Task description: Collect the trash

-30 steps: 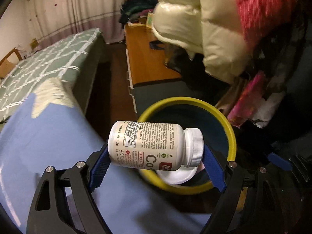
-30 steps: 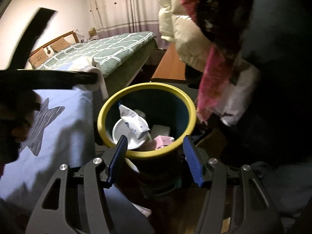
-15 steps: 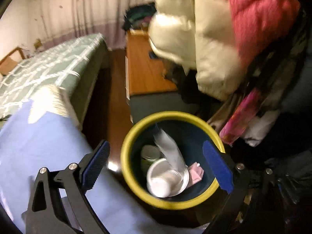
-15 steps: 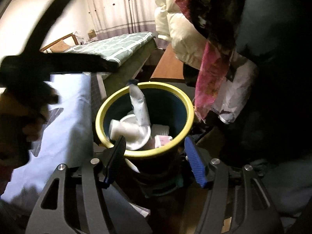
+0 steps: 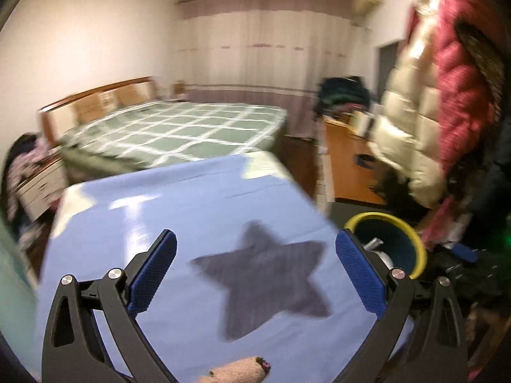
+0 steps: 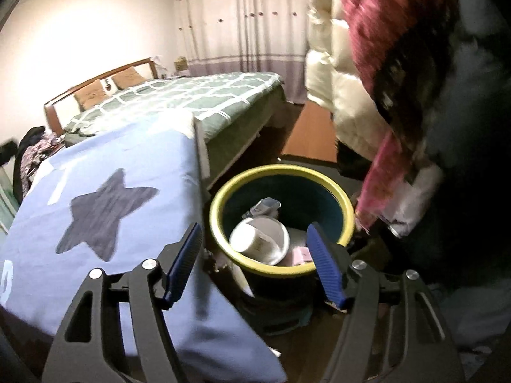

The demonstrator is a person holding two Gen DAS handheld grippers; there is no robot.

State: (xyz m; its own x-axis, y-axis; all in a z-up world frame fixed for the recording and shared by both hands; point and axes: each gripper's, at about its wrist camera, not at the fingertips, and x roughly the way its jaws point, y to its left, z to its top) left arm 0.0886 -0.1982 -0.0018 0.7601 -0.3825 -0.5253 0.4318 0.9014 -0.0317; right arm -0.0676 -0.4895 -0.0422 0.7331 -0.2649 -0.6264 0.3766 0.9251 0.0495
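Observation:
A dark bin with a yellow rim (image 6: 341,201) stands on the floor beside a table under a blue cloth (image 6: 105,249) with a grey star. In the bin lie a white pill bottle (image 6: 247,237), a white bowl (image 6: 279,239), a crumpled wrapper (image 6: 265,206) and a pink scrap (image 6: 301,253). My right gripper (image 6: 255,263) is open and empty, just above the bin's near rim. My left gripper (image 5: 255,276) is open and empty above the blue cloth (image 5: 179,210), with the bin (image 5: 418,252) to its right.
A bed with a green checked cover (image 5: 179,127) lies beyond the table. Puffy coats, cream (image 6: 338,73) and red (image 6: 392,22), hang right of the bin. A low wooden cabinet (image 5: 348,166) stands behind it. A tan knitted object (image 5: 239,370) shows at the left view's bottom edge.
My left gripper opened and let the white pill bottle fall into the bin, then swung left and up over the blue cloth. The right gripper stayed open over the bin.

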